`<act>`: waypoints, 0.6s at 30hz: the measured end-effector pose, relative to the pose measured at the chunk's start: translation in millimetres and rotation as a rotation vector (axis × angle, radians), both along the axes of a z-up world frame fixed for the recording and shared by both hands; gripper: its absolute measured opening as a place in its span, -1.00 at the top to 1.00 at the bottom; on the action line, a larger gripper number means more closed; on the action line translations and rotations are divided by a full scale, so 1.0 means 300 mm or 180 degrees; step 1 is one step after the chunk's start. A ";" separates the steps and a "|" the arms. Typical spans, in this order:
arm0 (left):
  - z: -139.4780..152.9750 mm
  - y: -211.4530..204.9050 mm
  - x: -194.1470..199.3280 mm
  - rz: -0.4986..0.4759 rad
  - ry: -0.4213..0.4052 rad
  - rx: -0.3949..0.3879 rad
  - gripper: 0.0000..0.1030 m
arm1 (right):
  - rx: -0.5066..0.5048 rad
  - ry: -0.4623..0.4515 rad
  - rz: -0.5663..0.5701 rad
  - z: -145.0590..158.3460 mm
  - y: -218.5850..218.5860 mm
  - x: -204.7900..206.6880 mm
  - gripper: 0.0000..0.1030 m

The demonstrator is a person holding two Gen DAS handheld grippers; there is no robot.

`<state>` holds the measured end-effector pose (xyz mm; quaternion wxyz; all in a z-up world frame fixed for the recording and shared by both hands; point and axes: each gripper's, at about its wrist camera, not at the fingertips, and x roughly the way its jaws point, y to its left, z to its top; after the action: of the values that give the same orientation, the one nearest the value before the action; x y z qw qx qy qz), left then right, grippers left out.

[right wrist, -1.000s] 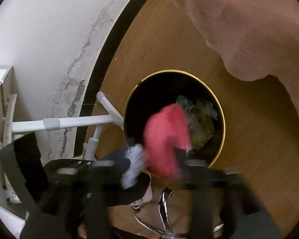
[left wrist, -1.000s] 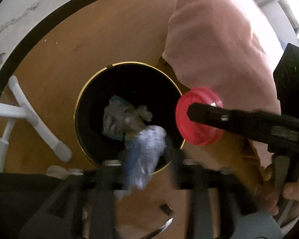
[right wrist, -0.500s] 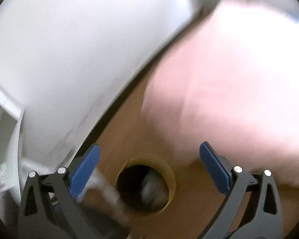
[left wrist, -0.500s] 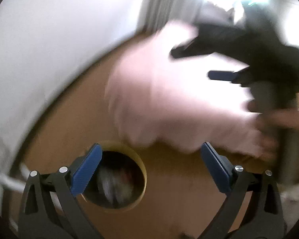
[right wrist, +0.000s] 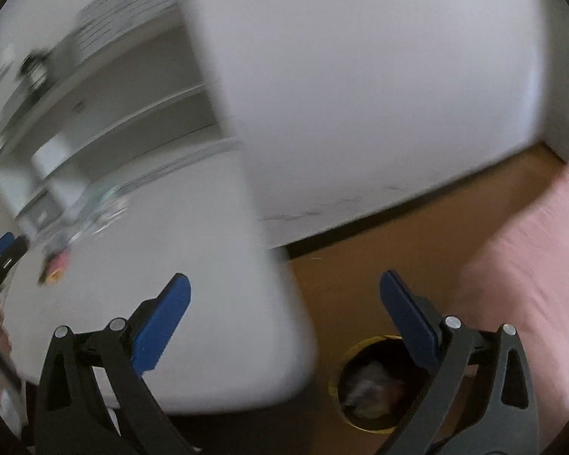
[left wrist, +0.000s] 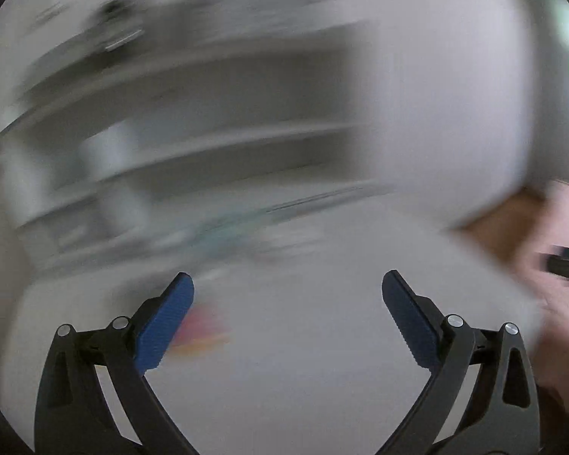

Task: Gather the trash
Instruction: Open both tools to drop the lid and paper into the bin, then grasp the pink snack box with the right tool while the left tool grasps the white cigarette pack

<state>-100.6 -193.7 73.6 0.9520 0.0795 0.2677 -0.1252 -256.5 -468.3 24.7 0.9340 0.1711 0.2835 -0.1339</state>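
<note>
Left tongs (left wrist: 287, 322): jaws spread as wide as they go, having just been opening; nothing between the blue pads (left wrist: 163, 326). They hang above the white table (left wrist: 303, 379), aimed across it.

Right tongs (right wrist: 284, 326): jaws wide apart as well, empty. Under the right-hand pad, on the brown floor (right wrist: 360, 284), sits the dark, gold-rimmed bin (right wrist: 371, 390) with crumpled trash inside. Judged: both tongs are empty and gaping because they have nothing to carry and are lined up for a fresh pick.

Next out, on the table: a small pink and yellow scrap (left wrist: 201, 328), smeared by blur in the left view, just beyond the left pad; in the right view it reads as a pink-and-yellow blob (right wrist: 57, 265) near the table's far left. Likely the next piece of trash. Beyond it, a clutter of pale and teal items (right wrist: 95, 204) at the table's back edge, too blurred to name.

Right of the bin: a pink cloth-covered bulk (right wrist: 531, 284).

Farthest: white shelving (left wrist: 208, 113) behind the table and a plain white wall (right wrist: 379, 94) with a dark skirting line at the floor.

Writing: none legible; blur rules out any label.
</note>
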 end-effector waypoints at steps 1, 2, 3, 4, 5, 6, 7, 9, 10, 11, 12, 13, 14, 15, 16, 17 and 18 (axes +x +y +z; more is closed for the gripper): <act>-0.027 0.117 0.056 0.0285 0.0150 -0.0019 -0.87 | -0.0067 0.0003 0.0220 0.015 0.082 0.072 -0.88; -0.044 0.176 0.086 0.0444 0.0237 -0.0021 -0.87 | -0.0116 0.0002 0.0361 0.024 0.135 0.124 -0.87; -0.065 0.241 0.124 0.0605 0.0351 0.0006 -0.87 | -0.0177 0.0000 0.0506 0.034 0.192 0.168 -0.87; -0.090 0.294 0.161 0.0714 0.0469 0.0033 -0.87 | -0.0283 0.0010 0.0676 0.045 0.267 0.226 -0.87; -0.100 0.331 0.176 0.0734 0.0522 0.0028 -0.87 | -0.0353 0.0027 0.0778 0.051 0.316 0.266 -0.87; -0.114 0.349 0.202 0.0705 0.0593 0.0010 -0.87 | -0.0415 0.0052 0.0900 0.052 0.374 0.308 -0.87; -0.122 0.357 0.224 0.0661 0.0646 -0.0028 -0.87 | -0.0452 0.0085 0.0990 0.053 0.418 0.342 -0.87; -0.134 0.361 0.276 0.0602 0.0699 -0.0093 -0.87 | -0.0432 0.0139 0.1129 0.051 0.473 0.414 -0.87; -0.131 0.364 0.308 0.0644 0.0674 -0.0101 -0.87 | -0.0402 0.0153 0.1187 0.050 0.499 0.423 -0.87; -0.138 0.358 0.330 0.0670 0.0682 -0.0107 -0.87 | -0.0383 0.0163 0.1225 0.052 0.514 0.423 -0.87; -0.145 0.349 0.350 0.0658 0.0730 -0.0099 -0.87 | -0.0373 0.0173 0.1257 0.057 0.528 0.422 -0.87; -0.158 0.337 0.385 0.0607 0.0815 -0.0070 -0.87 | -0.0370 0.0197 0.1307 0.061 0.553 0.455 -0.87; -0.169 0.321 0.416 0.0560 0.0882 -0.0045 -0.87 | -0.0380 0.0212 0.1328 0.055 0.570 0.474 -0.87; -0.180 0.331 0.442 0.0534 0.0906 -0.0029 -0.87 | -0.0390 0.0233 0.1345 0.059 0.604 0.511 -0.87; -0.185 0.332 0.448 0.0535 0.0915 -0.0003 -0.87 | -0.0395 0.0255 0.1388 0.062 0.635 0.541 -0.87; -0.199 0.337 0.454 0.0541 0.0929 0.0043 -0.87 | -0.0395 0.0274 0.1446 0.063 0.667 0.566 -0.87; -0.206 0.361 0.453 0.0544 0.0940 0.0056 -0.87 | -0.0401 0.0293 0.1523 0.061 0.700 0.588 -0.87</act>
<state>35.4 -85.4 11.8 0.9087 0.0456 0.4116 -0.0518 -80.1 -258.3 43.0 0.9341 0.0343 0.3493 0.0660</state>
